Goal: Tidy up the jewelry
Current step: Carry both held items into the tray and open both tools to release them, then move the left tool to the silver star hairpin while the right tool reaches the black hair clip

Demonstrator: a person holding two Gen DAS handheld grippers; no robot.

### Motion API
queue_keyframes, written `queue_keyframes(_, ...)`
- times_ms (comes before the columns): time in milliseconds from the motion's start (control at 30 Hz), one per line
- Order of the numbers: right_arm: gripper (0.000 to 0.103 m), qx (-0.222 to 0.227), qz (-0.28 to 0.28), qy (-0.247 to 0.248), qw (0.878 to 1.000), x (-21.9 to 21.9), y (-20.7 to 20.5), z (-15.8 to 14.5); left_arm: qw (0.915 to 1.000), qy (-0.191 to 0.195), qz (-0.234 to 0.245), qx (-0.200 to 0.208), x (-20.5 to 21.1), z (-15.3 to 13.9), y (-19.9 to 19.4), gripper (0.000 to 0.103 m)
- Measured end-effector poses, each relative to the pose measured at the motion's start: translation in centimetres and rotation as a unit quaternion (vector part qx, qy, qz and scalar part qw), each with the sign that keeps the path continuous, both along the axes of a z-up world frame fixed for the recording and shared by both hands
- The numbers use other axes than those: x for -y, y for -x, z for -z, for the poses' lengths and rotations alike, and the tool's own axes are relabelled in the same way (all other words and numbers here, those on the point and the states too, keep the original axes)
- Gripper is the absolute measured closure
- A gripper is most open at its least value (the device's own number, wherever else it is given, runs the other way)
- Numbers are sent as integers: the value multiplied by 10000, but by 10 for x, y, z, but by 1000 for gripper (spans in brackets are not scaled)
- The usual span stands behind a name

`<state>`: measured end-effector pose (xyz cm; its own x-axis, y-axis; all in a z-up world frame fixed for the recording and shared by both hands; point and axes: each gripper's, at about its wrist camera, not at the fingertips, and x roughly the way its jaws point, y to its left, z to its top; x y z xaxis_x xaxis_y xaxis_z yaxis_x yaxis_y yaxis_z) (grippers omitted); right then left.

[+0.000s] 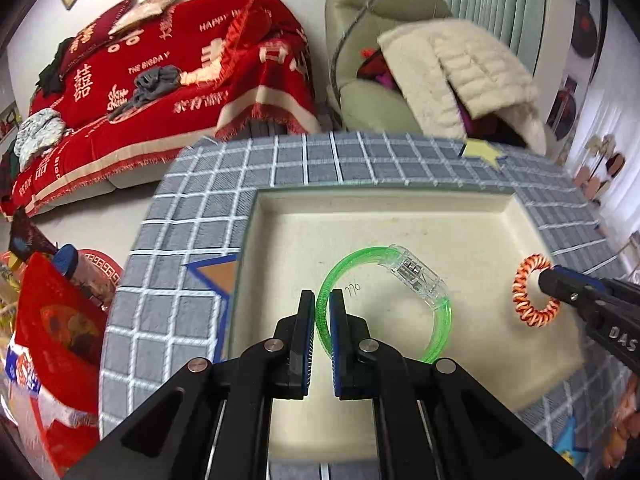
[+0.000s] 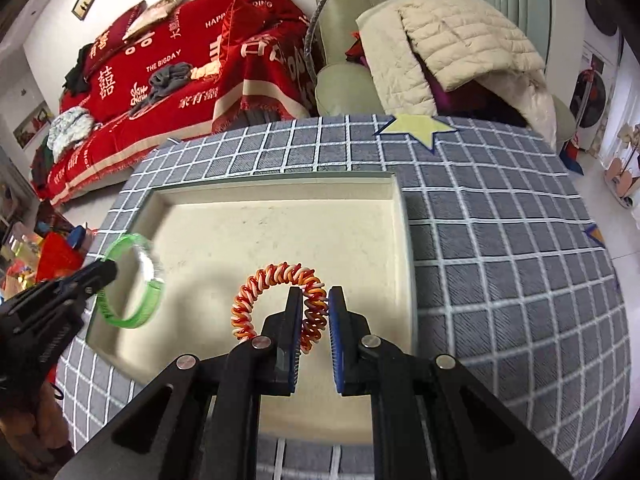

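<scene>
1. Green translucent plastic makes up the bangle, which has a clear clasp block at its top; it is tilted up over the cream tray.
2. Left tongs are nearly closed, with the bangle's left arc pinched between the two blue-padded fingers.
3. Seen from the right wrist camera, the same green bangle hangs from the left tongs above the tray's left edge, its ring turned upright.
4. Right tongs grip an orange, red and white coiled spiral bracelet; the right side of the coil sits between the fingers, which are drawn in close on it.
5. From the left wrist camera, the coiled bracelet is held at its right side by the right tongs, over the right part of the tray.
6. Whether either piece touches the tray floor cannot be told.
7. The tray sits on a counter covered by a grey cloth with a white grid, which bears a pale yellow star patch.
8. Beyond the counter stand a sofa under a red throw and a pale green armchair piled with a cream quilted jacket.
</scene>
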<state>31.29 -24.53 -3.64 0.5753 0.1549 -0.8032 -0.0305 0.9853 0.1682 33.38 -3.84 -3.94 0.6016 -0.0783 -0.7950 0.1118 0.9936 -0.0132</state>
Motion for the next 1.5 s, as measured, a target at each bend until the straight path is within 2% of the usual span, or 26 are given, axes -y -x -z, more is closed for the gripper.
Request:
queue_keyframes(200, 89, -221, 43, -34, 9997, 1, -21, 23, 9993, -203, -2, -310, 7, 32, -19, 75)
queue_keyframes(467, 87, -339, 90, 30, 9994, 2, -27, 44, 9965, -806, 79, -198, 18, 40, -18, 75)
queue_keyframes(500, 85, -322, 67, 84, 9994, 0, -27, 44, 9962, -845, 76, -201, 19, 40, -18, 75)
queue_keyframes(533, 78, -309, 25, 134, 9994, -2, -27, 43, 9960, -870, 62, -209, 19, 40, -18, 75)
queue_keyframes(567, 71, -309, -20, 155, 9994, -3, -27, 42, 9961, -855, 46, -227, 19, 39, -17, 75)
queue_keyframes(600, 54, -314, -35, 161, 9994, -4, -27, 41, 9964, -812, 31, -238, 19, 37, -16, 75)
queue_keyframes(633, 44, -268, -36, 140, 9995, -5, -25, 39, 9971, -729, -10, -221, 17, 34, -14, 75)
queue_keyframes(767, 43, 51, -49, -104, 9999, -4, -12, 23, 9993, -350, -83, -64, 9, 20, -6, 75)
queue_keyframes(967, 38, 448, 37, -464, 9979, 2, 15, -12, 9998, -89, -41, 160, 2, -6, 16, 75)
queue_keyframes(1133, 27, 699, 183, -732, 9947, 9, 48, -35, 9995, 184, 11, 269, -10, -25, 50, 75)
queue_keyframes(1500, 20, 714, 175, -1011, 9922, 10, 125, -47, 9975, 617, 41, 350, -38, -43, 131, 75)
